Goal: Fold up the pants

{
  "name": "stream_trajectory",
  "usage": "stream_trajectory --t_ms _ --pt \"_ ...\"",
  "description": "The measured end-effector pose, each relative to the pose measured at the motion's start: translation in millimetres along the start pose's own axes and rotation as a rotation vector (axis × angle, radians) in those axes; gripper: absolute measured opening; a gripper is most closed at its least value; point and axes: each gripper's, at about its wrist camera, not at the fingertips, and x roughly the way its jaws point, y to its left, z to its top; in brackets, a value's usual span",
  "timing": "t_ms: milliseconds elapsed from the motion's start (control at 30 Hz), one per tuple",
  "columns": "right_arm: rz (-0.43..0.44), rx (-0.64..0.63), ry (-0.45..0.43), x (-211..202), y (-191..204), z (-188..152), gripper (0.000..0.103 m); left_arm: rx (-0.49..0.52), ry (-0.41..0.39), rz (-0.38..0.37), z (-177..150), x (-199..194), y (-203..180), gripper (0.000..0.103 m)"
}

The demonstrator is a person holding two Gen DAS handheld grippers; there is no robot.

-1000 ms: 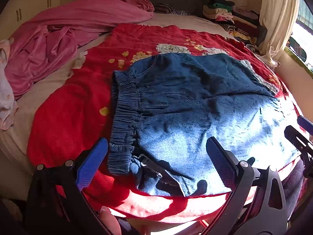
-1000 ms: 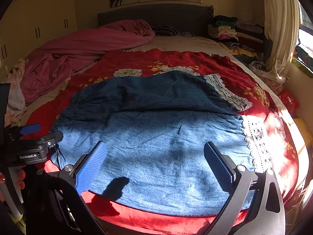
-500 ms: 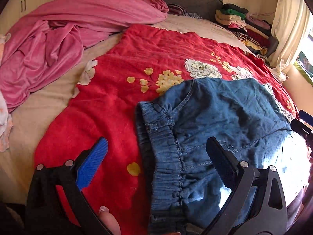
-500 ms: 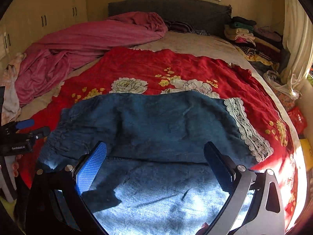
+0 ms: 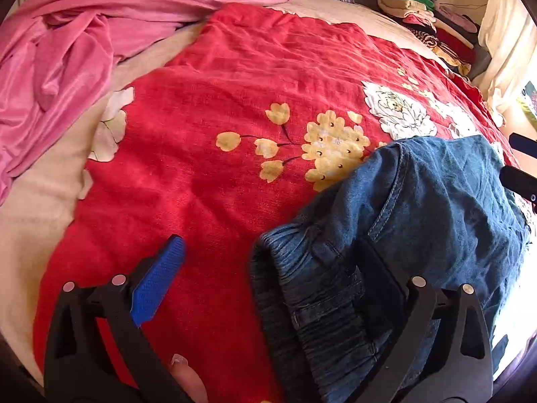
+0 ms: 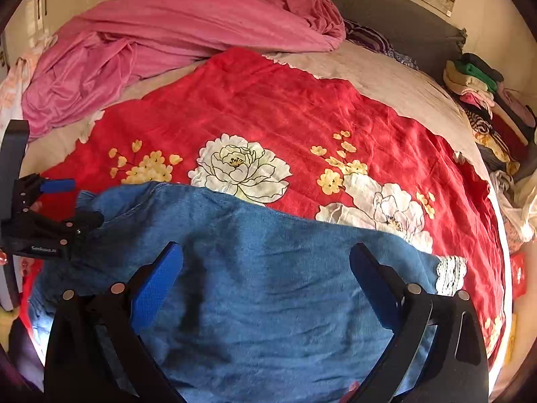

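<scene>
Blue denim pants (image 6: pixel 268 268) with a gathered elastic waistband (image 5: pixel 302 288) and a white lace hem (image 6: pixel 449 272) lie across a red flowered blanket (image 5: pixel 235 100). My left gripper (image 5: pixel 268 275) is open, low over the waistband end; its right finger lies over the denim, its left finger over bare blanket. It also shows at the left of the right wrist view (image 6: pixel 60 215). My right gripper (image 6: pixel 265 275) is open and hovers over the middle of the pants, holding nothing.
A crumpled pink sheet (image 6: pixel 167 33) covers the far left of the bed. Stacked folded clothes (image 6: pixel 480 84) sit at the far right by the grey headboard (image 6: pixel 386 13). A curtain (image 5: pixel 510 43) hangs at the right.
Both grippers have moved forward and lower over the pants. The denim now sits nearer and lower in both views, with more red blanket showing beyond it. Both stay open.
</scene>
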Motion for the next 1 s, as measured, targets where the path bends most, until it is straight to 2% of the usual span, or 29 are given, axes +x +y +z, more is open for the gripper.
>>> stream_trajectory --t_ms 67,133,167,200,300,433,567,633,667,733,767,833,900,1000 --pt "0.022 0.0 0.037 16 -3 8 0.099 -0.005 -0.007 -0.015 0 3 -1 0.094" --pt "0.044 -0.027 0.054 27 -1 15 0.099 0.005 -0.029 -0.024 0 2 -3 0.075" --pt "0.049 -0.046 0.064 32 0 18 0.099 0.001 -0.035 -0.036 -1 2 -3 0.06" --pt "0.052 -0.072 0.075 37 3 20 0.099 0.0 -0.039 -0.056 -1 1 -4 0.049" --pt "0.046 -0.132 0.08 47 11 28 0.099 0.024 -0.064 -0.075 -3 -5 -8 0.034" --pt "0.06 -0.235 0.072 57 21 34 0.098 -0.01 -0.119 -0.152 -4 -23 -1 0.03" --pt "0.11 -0.378 0.088 68 39 36 0.095 -0.013 -0.171 -0.164 -7 -39 1 0.029" --pt "0.169 -0.387 0.098 73 43 35 0.065 -0.009 -0.193 -0.177 -8 -46 -1 0.029" --pt "0.191 -0.377 0.103 75 44 33 0.06 0.0 -0.2 -0.176 -8 -48 -3 0.029" --pt "0.221 -0.365 0.08 71 49 26 0.036 0.019 -0.211 -0.158 -9 -51 -8 0.029" --pt "0.239 -0.349 0.06 66 49 23 0.029 0.027 -0.217 -0.147 -9 -51 -11 0.029" --pt "0.245 -0.304 0.023 53 47 18 0.01 0.039 -0.236 -0.121 -11 -56 -13 0.029" --pt "0.258 -0.242 -0.023 35 40 13 0.008 0.046 -0.254 -0.104 -12 -62 -14 0.029" --pt "0.27 -0.162 -0.085 3 31 1 0.007 0.042 -0.285 -0.118 -16 -76 -13 0.029"
